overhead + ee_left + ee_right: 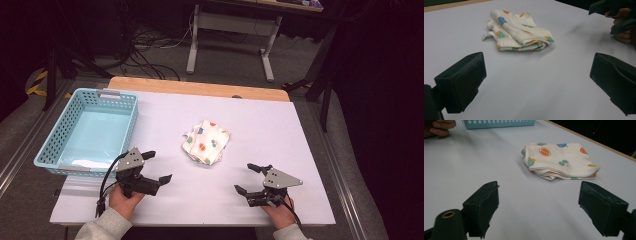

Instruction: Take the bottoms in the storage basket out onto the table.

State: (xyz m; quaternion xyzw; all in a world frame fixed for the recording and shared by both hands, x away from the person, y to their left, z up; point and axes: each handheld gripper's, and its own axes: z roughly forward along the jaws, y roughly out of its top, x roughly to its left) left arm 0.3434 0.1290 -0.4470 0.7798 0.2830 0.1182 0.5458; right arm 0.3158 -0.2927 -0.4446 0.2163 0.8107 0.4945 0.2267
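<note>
Both my grippers are low over the table (pixel 300 150) and both empty. My left gripper (pixel 156 166) has its jaws spread wide, nothing between them but bare white surface, and the folded cloth (pixel 206 142) lies ahead of that gap, well clear of either tip. Looking along the left jaws, the cloth (pixel 520 31) sits straight in front and a touch toward the left jaw, a stacked fold with its layered edge turned my way, white with blue, green and orange spots, a small tag poking out on its left side. My right gripper (pixel 251 178) is just as open, jaws far apart, tips pointing in toward the middle of the table. Along those right jaws the cloth (pixel 560 160) is ahead and leaning toward the right jaw, flat on the surface, untouched, an orange print on top and the folded edges stacked at the near side. So the cloth is between my two grippers and beyond them, apart from both. Past my left gripper's outer side stands the blue basket (pixel 52 142), its perforated wall close to that hand; from the right gripper view the basket (pixel 499 123) shows far off behind the cloth, with my other hand's fingers (pixel 441 127) at the top left corner.
</note>
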